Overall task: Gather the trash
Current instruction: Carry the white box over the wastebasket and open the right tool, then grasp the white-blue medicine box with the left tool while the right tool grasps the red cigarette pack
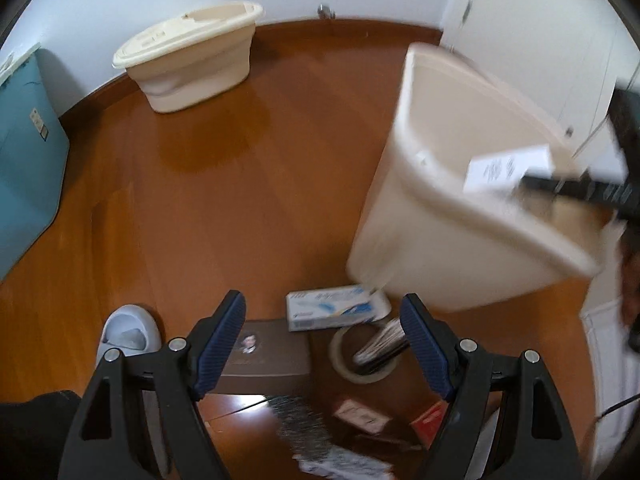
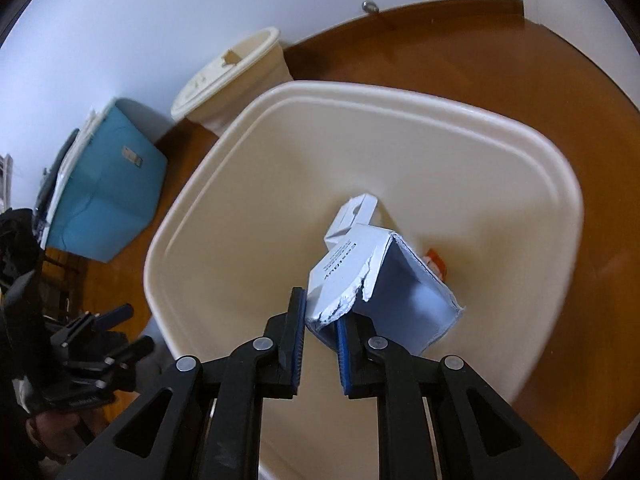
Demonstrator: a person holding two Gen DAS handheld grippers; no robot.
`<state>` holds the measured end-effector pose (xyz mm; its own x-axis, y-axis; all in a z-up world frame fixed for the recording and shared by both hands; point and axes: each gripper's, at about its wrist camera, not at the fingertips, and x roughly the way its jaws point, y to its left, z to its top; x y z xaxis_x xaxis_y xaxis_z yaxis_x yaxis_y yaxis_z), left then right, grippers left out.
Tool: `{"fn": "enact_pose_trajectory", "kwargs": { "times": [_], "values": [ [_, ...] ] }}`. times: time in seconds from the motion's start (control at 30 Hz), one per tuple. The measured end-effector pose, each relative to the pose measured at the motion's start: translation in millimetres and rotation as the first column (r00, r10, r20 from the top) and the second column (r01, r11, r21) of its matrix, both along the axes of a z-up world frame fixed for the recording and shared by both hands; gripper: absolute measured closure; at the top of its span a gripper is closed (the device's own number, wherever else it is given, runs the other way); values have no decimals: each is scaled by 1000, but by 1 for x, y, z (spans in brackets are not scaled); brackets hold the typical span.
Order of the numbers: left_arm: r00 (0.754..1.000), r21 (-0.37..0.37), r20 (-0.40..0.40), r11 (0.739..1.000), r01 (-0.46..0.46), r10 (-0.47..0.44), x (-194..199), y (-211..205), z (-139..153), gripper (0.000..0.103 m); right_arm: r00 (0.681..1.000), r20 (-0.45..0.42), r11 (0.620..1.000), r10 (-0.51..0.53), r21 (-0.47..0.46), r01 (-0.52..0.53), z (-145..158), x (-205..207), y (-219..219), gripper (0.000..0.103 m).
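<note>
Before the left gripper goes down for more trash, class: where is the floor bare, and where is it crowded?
Bare: the wooden floor between the lidded tub, blue box and cream bin. Crowded: beneath the left gripper, around the tissue pack, brown box and tape roll.

Both wrist views downward, close, sharing the cream bin [image 1: 460, 216] [image 2: 400, 148].

Wooden floor [image 1: 248, 184]: cream bin [image 1: 452, 216] at right, cream tub [image 1: 192, 60] far left by the wall, blue box [image 1: 28, 152] at left. Near: tissue pack [image 1: 336, 307], brown box [image 1: 264, 356], tape roll [image 1: 362, 360], slipper [image 1: 128, 330], small cartons [image 1: 360, 414].
</note>
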<state>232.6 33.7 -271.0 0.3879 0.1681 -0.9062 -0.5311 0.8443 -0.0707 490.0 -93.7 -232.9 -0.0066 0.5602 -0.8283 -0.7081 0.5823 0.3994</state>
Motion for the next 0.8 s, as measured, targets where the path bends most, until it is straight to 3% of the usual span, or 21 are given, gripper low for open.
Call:
{"fn": "enact_pose_trajectory", "kwargs": {
  "times": [0.03, 0.1, 0.17, 0.2, 0.27, 0.33, 0.4, 0.43, 0.5, 0.6, 0.67, 0.73, 0.8],
  "values": [
    [999, -5, -30, 1000, 25, -25, 0, 0, -14, 24, 1000, 4, 1000, -6, -9, 6, 0, -4, 2, 79],
    [992, 0, -88, 996, 87, -86, 1, -4, -33, 24, 1000, 20, 1000, -15, 0, 15, 6, -6, 1, 58],
    [970, 35, -155, 980, 194, -186, 1, -13, -55, 24, 999, 50, 1000, -18, 19, 17, 17, -10, 1, 43],
    [955, 75, -186, 966, 249, -232, 4, -19, -62, 24, 998, 66, 999, -23, 35, 21, 23, -10, -4, 35],
    [906, 181, -252, 903, 390, -340, 10, -36, -76, 24, 996, 86, 998, -38, 61, 33, 35, -18, -14, 33],
    [823, 277, -342, 788, 550, -453, 18, -58, -93, 24, 994, 84, 986, -69, 159, 55, 48, -23, -29, 33],
    [699, 388, -453, 583, 713, -553, 21, -83, -116, 24, 990, 65, 955, -125, 279, 103, 58, -30, -55, 33],
    [643, 413, -500, 493, 766, -580, 21, -92, -129, 24, 985, 50, 932, -165, 335, 139, 62, -35, -73, 33],
    [580, 419, -541, 402, 814, -610, 22, -101, -147, 24, 971, 21, 889, -237, 408, 208, 63, -45, -106, 33],
    [548, 438, -575, 338, 833, -608, 26, -105, -168, 24, 944, -26, 845, -330, 438, 307, 52, -63, -154, 32],
    [549, 442, -590, 332, 833, -593, 31, -104, -179, 24, 926, -70, 830, -371, 421, 365, 32, -77, -177, 32],
    [546, 441, -584, 331, 835, -601, 35, -106, -180, 23, 921, -115, 844, -372, 371, 387, 7, -86, -183, 32],
    [530, 442, -607, 303, 844, -592, 36, -109, -188, 23, 922, -140, 874, -361, 294, 386, -17, -97, -181, 32]
  ]
}}
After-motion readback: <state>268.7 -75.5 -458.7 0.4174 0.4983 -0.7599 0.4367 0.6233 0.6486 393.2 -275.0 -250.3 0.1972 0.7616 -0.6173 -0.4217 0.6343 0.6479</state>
